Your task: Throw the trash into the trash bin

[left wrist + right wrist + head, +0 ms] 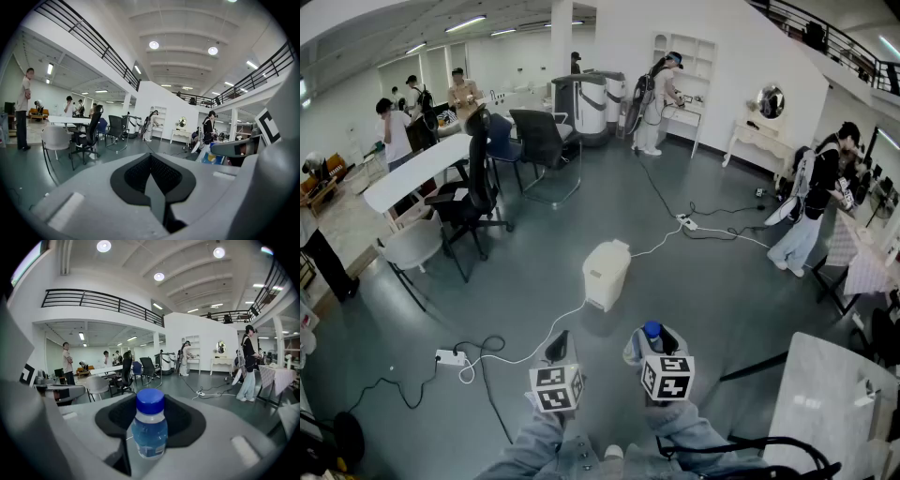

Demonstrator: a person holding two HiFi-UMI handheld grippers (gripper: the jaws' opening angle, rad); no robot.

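Observation:
A white trash bin (607,274) with a closed lid stands on the grey floor, ahead of both grippers. My right gripper (653,339) is shut on a small clear plastic bottle (150,430) with a blue cap (652,330), held upright between its jaws. The bottle fills the middle of the right gripper view. My left gripper (558,345) is beside it on the left, shut with nothing in it; its dark pads (151,176) meet. Both grippers hover above the floor, short of the bin.
A white cable runs from the bin to a power strip (450,357) on the floor at left. Black office chairs (473,202) and a white table (417,169) stand at far left. A marble-topped table (830,403) is at lower right. Several people stand around the room.

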